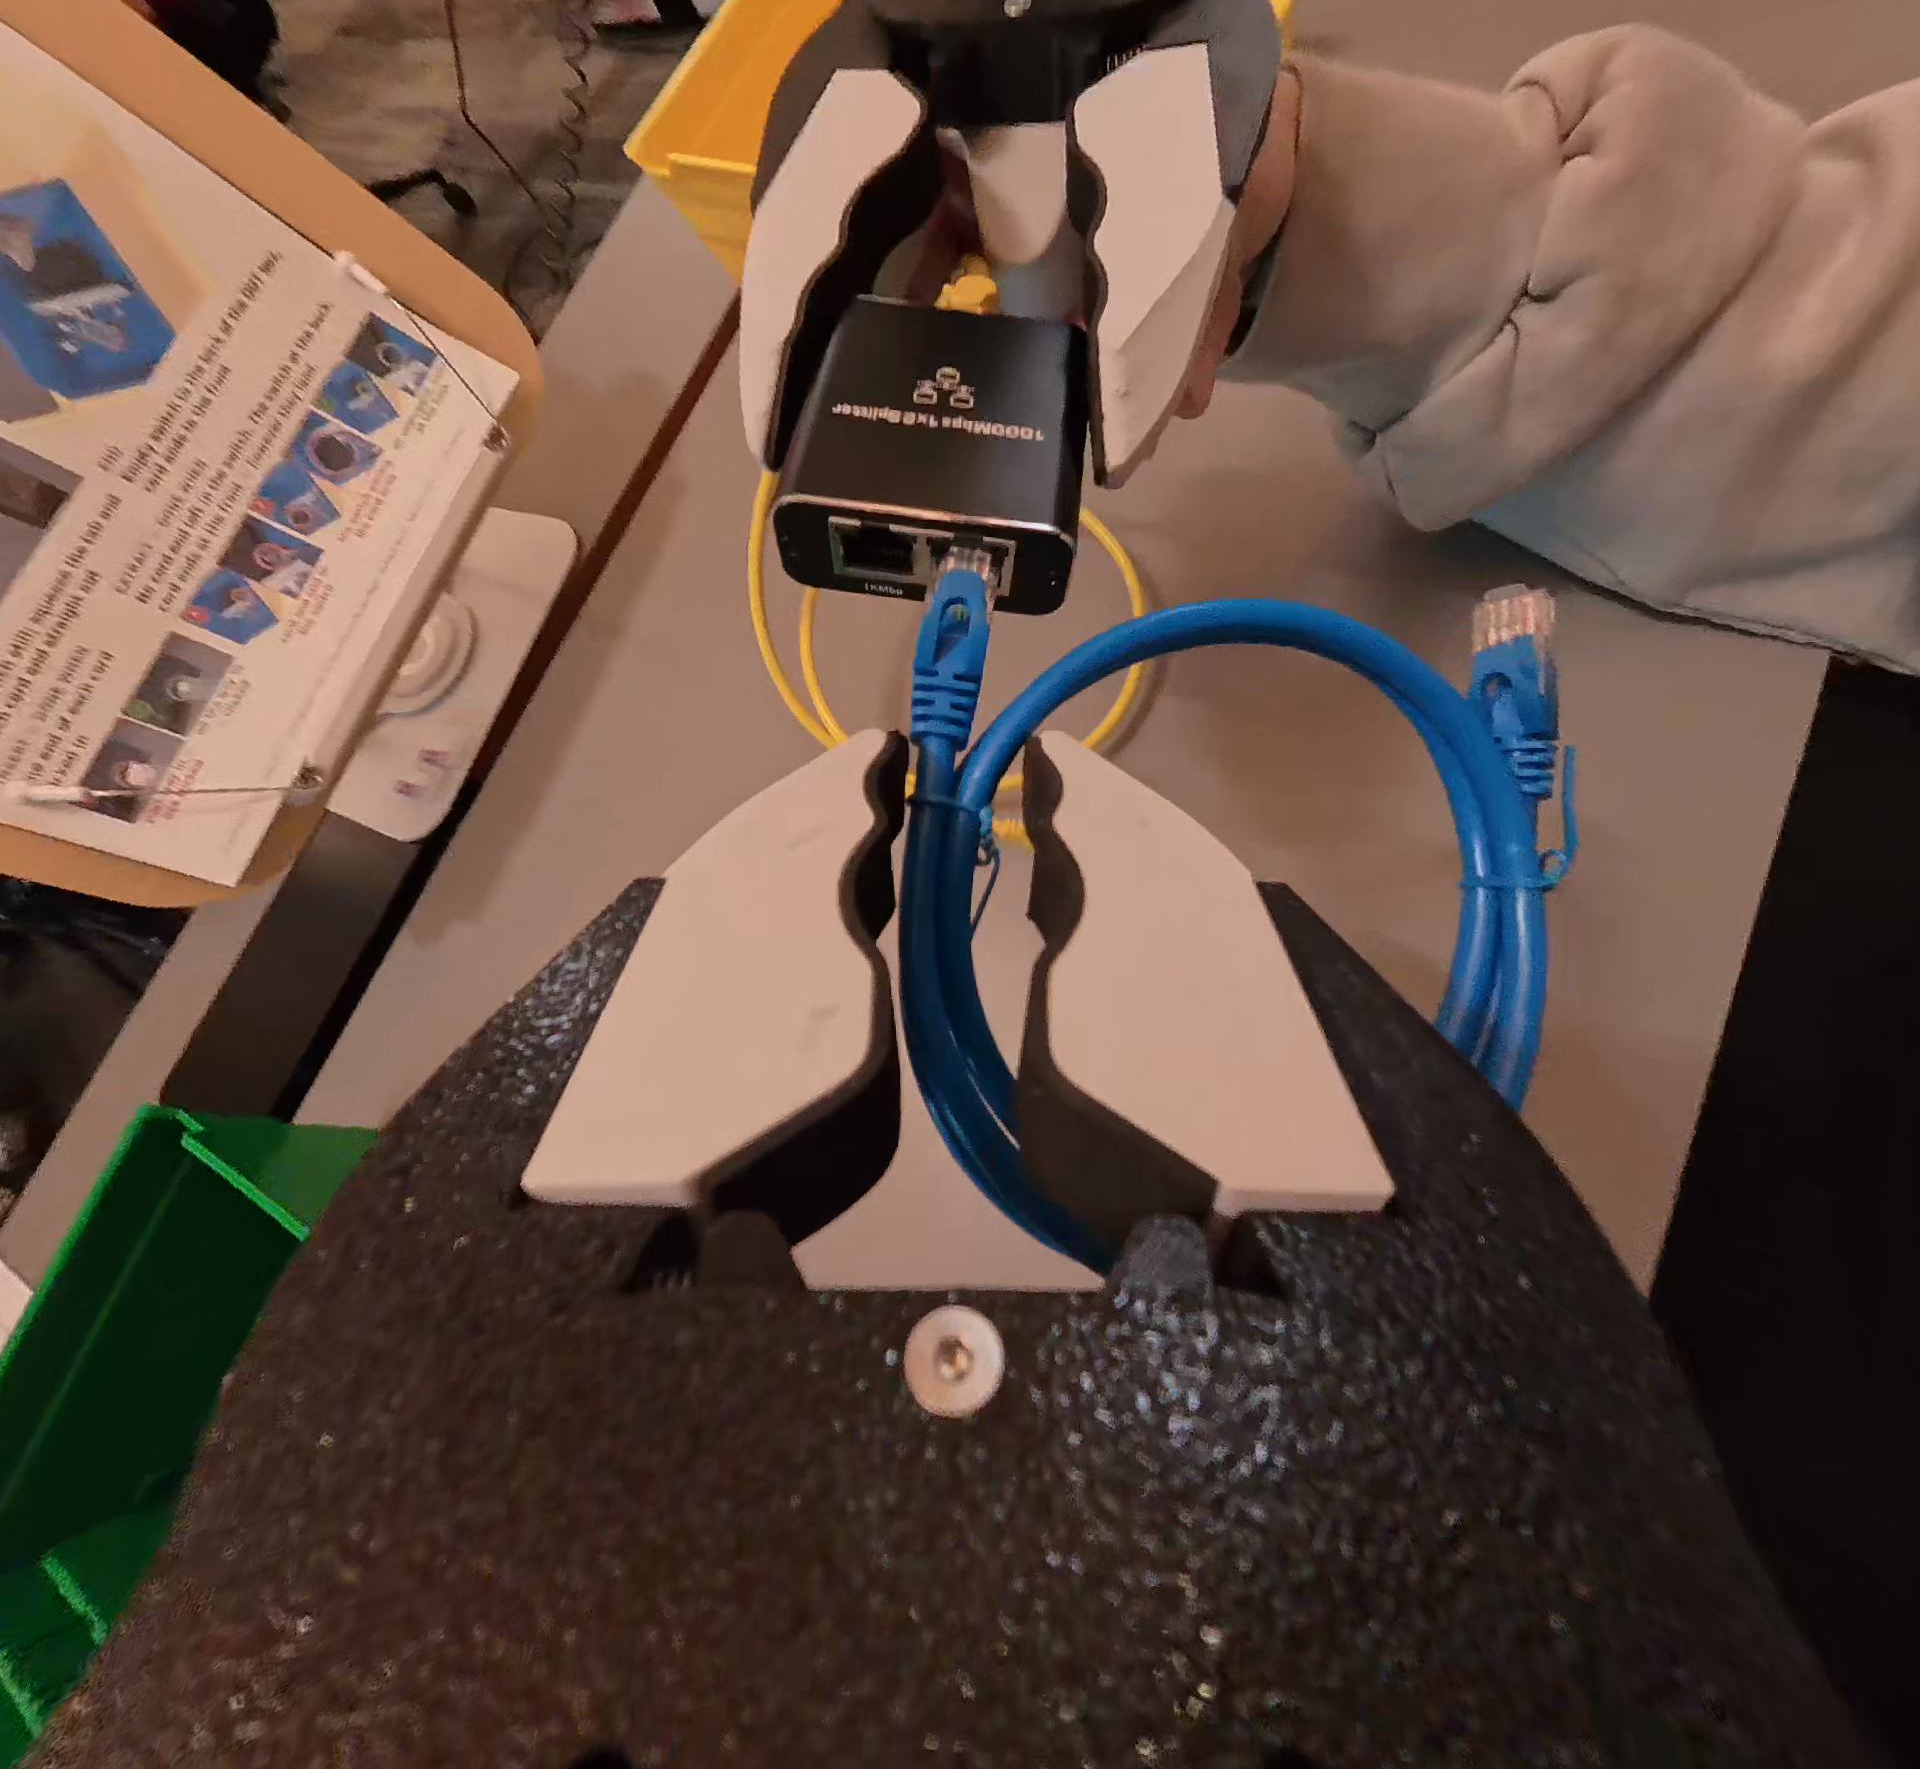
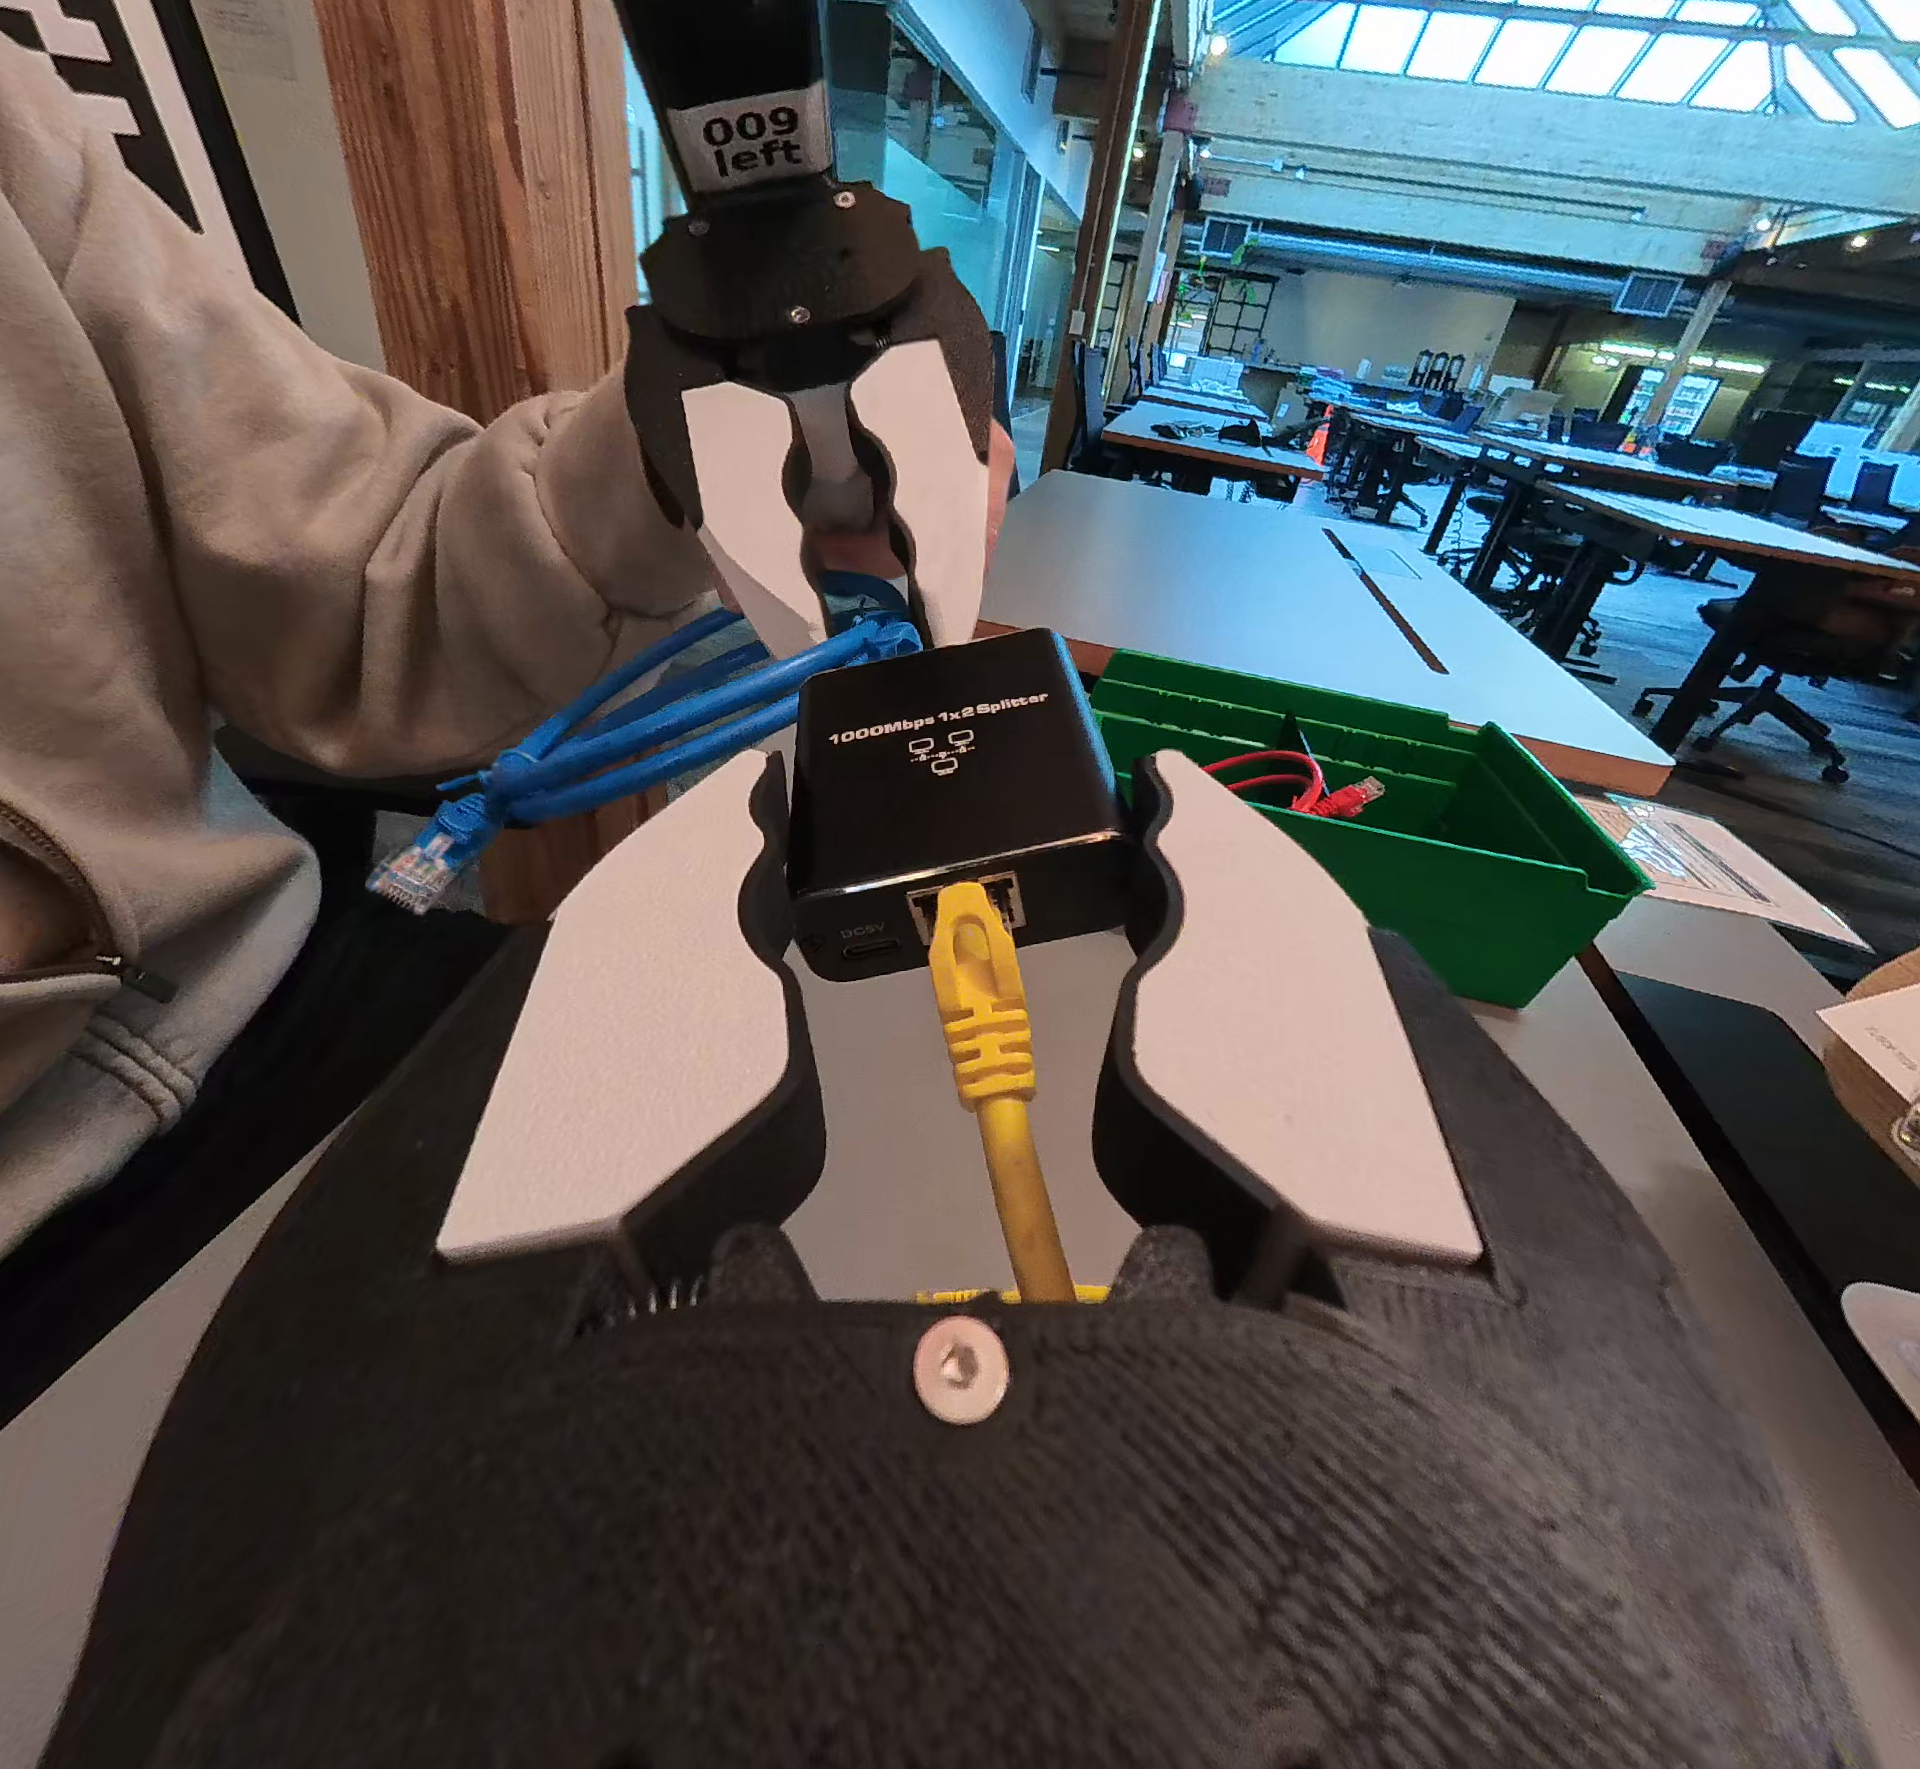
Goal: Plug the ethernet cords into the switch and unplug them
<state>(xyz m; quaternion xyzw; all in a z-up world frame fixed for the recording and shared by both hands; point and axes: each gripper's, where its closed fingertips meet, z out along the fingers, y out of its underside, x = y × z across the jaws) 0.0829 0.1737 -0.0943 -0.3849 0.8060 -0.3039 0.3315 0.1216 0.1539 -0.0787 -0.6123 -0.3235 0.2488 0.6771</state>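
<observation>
Roughly halfway through plugging in, I'd say. The right claw (image 2: 951,763) clamps the black switch (image 2: 951,784) just above the table (image 1: 1299,576), yellow cord (image 2: 982,1002) already seated in its back port. The left claw (image 1: 961,763) pinches the blue cord (image 1: 945,649), plug tip at the right front port, not fully in. Other front port's empty; unplugging remains.

The switch (image 2: 951,784) looks like smooth black metal with a satin sheen, its edges catching light. The blue cord (image 1: 1351,670) and yellow cord (image 2: 997,1075) wear glossy plastic jackets with ribbed moulded boots. At the bottom of the frame, the left gripper (image 1: 961,763) has rough, speckled black plastic and matt pale fingers (image 1: 769,940). The table (image 1: 1299,763) is matt grey laminate. At the upper left, a post (image 2: 457,109) shows grained wood. The sleeve (image 1: 1662,317) is soft grey fleece cloth.
</observation>
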